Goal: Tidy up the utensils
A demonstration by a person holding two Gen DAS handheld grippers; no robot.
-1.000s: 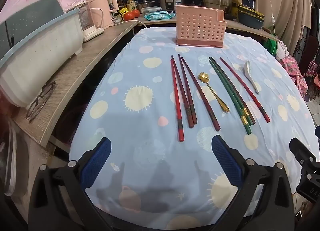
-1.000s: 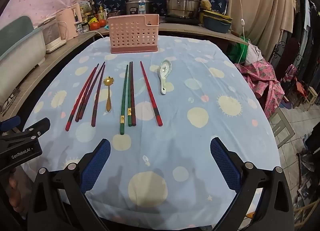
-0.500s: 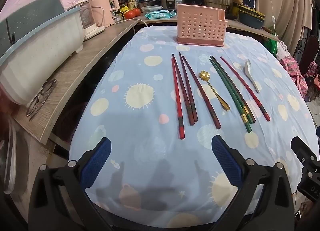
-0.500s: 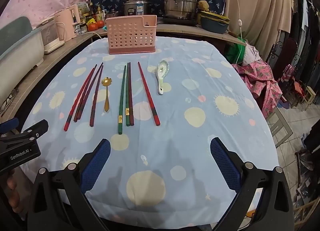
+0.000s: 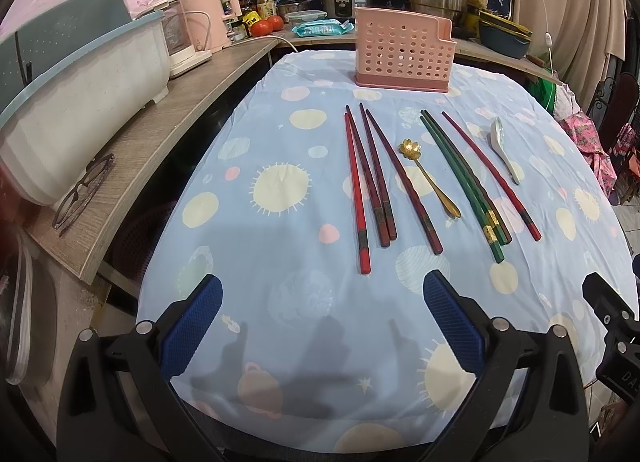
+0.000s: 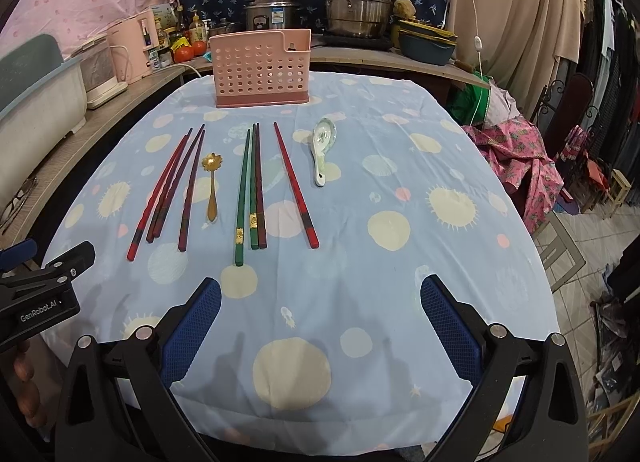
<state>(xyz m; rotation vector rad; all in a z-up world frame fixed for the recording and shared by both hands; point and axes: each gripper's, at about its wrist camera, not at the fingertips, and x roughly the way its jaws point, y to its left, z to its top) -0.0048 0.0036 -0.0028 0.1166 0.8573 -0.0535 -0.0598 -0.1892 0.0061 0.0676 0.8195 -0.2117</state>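
- Nearest in both views: fingers of the left gripper (image 5: 322,322) and of the right gripper (image 6: 320,322) spread wide, released, gripping nothing and touching nothing, hovering over the near edge of the counter (image 6: 460,262) with its blue dotted cloth.
- Just ahead of the left fingers (image 5: 192,326): four red chopsticks (image 5: 374,186), lying flat, handle ends toward the fingers, tips pointing away.
- A little further and to the right of them: gold spoon (image 5: 430,176), flower-shaped bowl away from the fingers.
- Ahead of the right fingers (image 6: 450,326), slightly left: green chopsticks (image 6: 246,194) close together with one dark chopstick, then one more red chopstick (image 6: 296,186) lying apart on their right.
- Further right and beyond: white ceramic spoon (image 6: 322,154), bowl away from the fingers.
- Far end, straight ahead: pink utensil holder (image 6: 262,68), standing upright, well apart from all the utensils; nothing seen sticking out of it.
- Judged progress: not started yet as far as can be seen. All utensils on the cloth, none in the holder. Left to do: picking each one and placing it into the holder.
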